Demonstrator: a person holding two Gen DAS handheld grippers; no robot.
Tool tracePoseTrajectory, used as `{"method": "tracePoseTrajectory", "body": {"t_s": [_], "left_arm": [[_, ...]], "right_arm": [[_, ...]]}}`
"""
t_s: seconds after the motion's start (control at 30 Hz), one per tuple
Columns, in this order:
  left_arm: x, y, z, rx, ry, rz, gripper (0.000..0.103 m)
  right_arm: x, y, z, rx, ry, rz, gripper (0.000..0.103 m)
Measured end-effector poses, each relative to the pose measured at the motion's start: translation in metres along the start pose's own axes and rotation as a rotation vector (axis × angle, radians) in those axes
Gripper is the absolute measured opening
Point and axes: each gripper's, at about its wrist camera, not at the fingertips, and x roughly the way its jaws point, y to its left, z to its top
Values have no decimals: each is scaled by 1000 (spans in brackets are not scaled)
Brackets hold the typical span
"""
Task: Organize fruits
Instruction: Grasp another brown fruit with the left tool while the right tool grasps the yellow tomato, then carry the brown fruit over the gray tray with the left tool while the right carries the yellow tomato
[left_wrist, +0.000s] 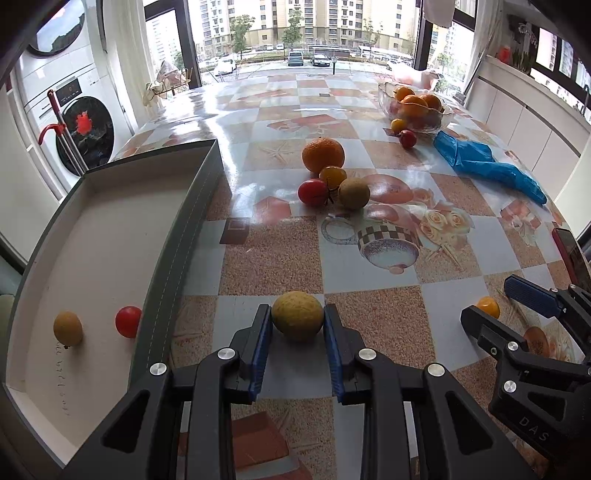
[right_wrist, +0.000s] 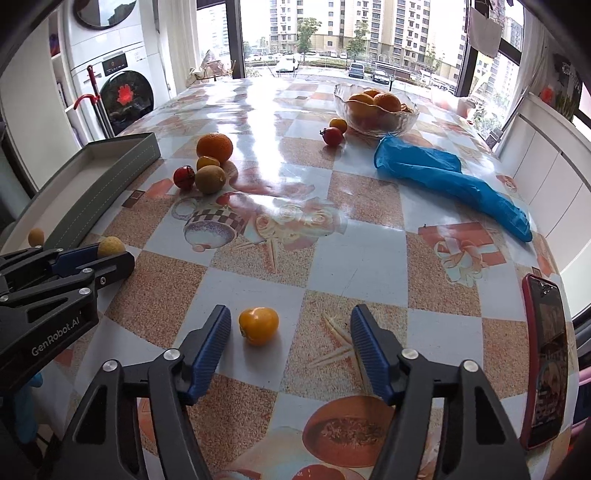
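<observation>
Left wrist view: the left hand-held gripper (left_wrist: 297, 325) is clamped on a yellow-green fruit (left_wrist: 297, 314) at lower centre, just right of the grey tray (left_wrist: 192, 221). Lift it clear of the tray wall before moving it left.

Right wrist view: the right hand-held gripper (right_wrist: 290, 332) is released, its pads apart from the small orange fruit (right_wrist: 258, 325) left of centre. Centre it before closing.

A checkered orange-and-white tablecloth (right_wrist: 354, 254), a crumpled blue bag (right_wrist: 450, 177), a grey tray (left_wrist: 184, 236) with white lining.
</observation>
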Motion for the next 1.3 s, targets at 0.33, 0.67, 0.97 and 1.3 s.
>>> {"method": "tracePoseTrajectory", "body": {"t_s": [0.33, 0.67, 0.97, 1.3], "left_arm": [[-3, 3, -3, -9, 7, -16, 30], [-20, 4, -5, 2, -27, -42, 30], [-39, 13, -5, 2, -71, -61, 30], [-61, 47, -7, -45, -120, -50, 30]], "right_arm": [[-6, -11, -6, 105, -13, 122, 22], [-17, -40, -16, 232, 8, 201, 22], [-22, -34, -12, 231, 14, 200, 22], [-30, -10, 2, 187, 8, 216, 22]]}}
